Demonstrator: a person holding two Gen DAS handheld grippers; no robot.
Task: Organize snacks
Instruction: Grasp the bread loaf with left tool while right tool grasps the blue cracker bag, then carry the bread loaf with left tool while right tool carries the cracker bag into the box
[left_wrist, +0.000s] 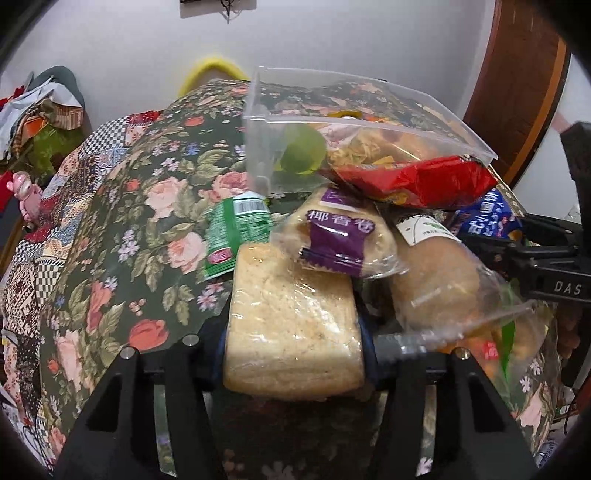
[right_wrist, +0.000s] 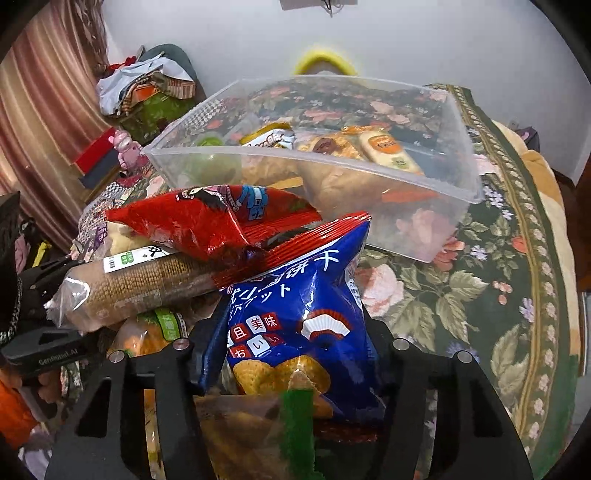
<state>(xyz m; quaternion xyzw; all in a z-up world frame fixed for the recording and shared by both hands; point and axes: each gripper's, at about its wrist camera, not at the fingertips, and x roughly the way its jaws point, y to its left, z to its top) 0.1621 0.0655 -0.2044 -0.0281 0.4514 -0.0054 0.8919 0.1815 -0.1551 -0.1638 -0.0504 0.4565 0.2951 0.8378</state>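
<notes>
My left gripper (left_wrist: 293, 334) is shut on a pale wrapped cake (left_wrist: 291, 325) at the near edge of a snack pile. Behind it lie a purple-labelled coconut roll (left_wrist: 334, 240), a green packet (left_wrist: 236, 232), a brown bread roll (left_wrist: 436, 280) and a red bag (left_wrist: 417, 181). My right gripper (right_wrist: 295, 350) is shut on a blue cracker bag (right_wrist: 299, 325) at the pile's right side. The red bag (right_wrist: 210, 218) and the brown roll (right_wrist: 147, 284) lie left of it. A clear plastic bin (right_wrist: 369, 177) behind the pile holds several snacks; it also shows in the left wrist view (left_wrist: 258, 122).
The snacks lie on a dark floral cloth (left_wrist: 147, 206), which spreads right of the bin (right_wrist: 480, 295). A heap of clothes and boxes (right_wrist: 147, 92) stands at the far left by a striped curtain. A white wall is behind. A wooden door frame (left_wrist: 517, 92) is at the right.
</notes>
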